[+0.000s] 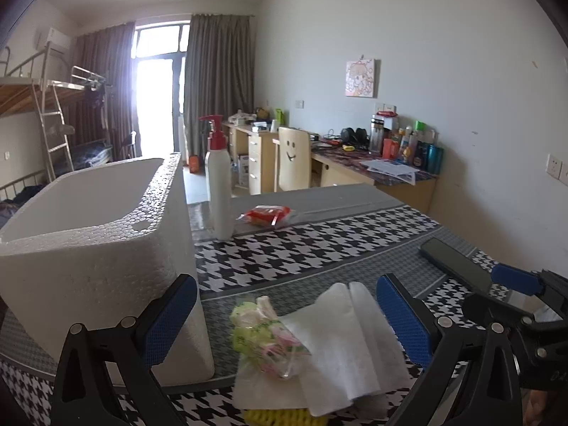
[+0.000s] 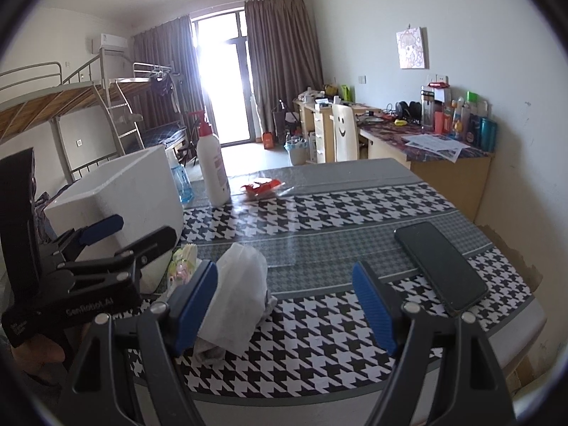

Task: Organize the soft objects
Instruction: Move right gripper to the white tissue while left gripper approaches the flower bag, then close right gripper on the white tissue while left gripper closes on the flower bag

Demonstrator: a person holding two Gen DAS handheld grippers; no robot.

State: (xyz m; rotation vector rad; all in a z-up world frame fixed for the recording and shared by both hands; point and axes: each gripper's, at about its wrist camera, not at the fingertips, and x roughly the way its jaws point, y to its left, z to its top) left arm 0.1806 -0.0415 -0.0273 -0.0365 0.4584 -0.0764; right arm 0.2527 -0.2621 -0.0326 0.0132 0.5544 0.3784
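Hovering over the desk (image 2: 355, 213), both sets of fingers spread wide and grasping nothing. Between the left fingers (image 1: 170, 319): white tissues (image 1: 340, 340) overlapping a flowery plastic packet (image 1: 262, 337), with a yellow sponge (image 1: 277, 417) peeking out beneath. Just left of the left fingers: foam box (image 1: 88, 248). Against the inner face of the right fingers' (image 2: 195, 305) left pad: the tissues, not pinched. Right of them: phone (image 2: 440, 266). Farther ahead: pump bottle (image 1: 218, 184) and red wrapper (image 1: 264, 214).
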